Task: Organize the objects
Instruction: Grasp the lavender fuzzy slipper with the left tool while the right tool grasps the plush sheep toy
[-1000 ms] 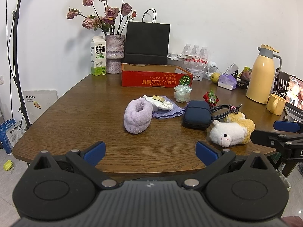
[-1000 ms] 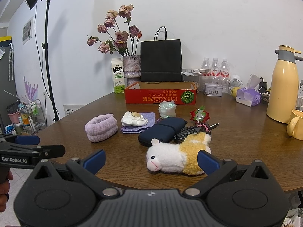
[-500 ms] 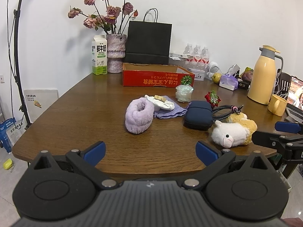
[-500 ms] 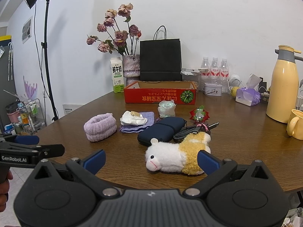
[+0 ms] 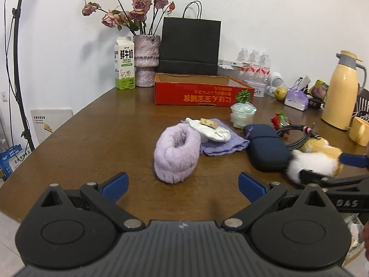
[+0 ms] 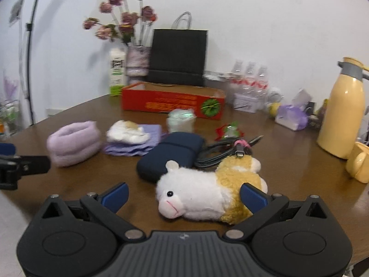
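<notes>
Plush toy: the white and tan plush toy (image 6: pixel 207 191) lies on its side at the near right of the tabletop (image 5: pixel 96 138); its long axis runs left to right, white face pointing near-left, tan rump to the right.
Right claw: the right claw (image 6: pixel 184 196) is wide open with the plush toy between its blue fingertips (image 6: pixel 252 197); the right fingertip is at the tan rump, the left one stands apart from the face, and nothing is gripped.
Left claw: the left claw (image 5: pixel 183 183) is wide open and empty, low over the near edge, pointed at the lilac headband (image 5: pixel 176 151).
Headband: a fluffy ring lying on the tabletop, its long axis running near to far in the left view.
Pouch: the navy pouch (image 6: pixel 170 154) lies just behind the plush toy, long axis slanting from near-left to far-right.
Cable: a coiled black cable (image 6: pixel 221 150) lies to the right of the pouch, touching the toy's back.
Cloth: a purple cloth (image 5: pixel 221 142) lies between headband and pouch, with a crumpled white item (image 5: pixel 207 129) on it.
Box: the red box (image 5: pixel 200 92) stands open at the far middle, long axis left to right.
Jug: a yellow thermos jug (image 6: pixel 341 110) stands upright at the far right.
</notes>
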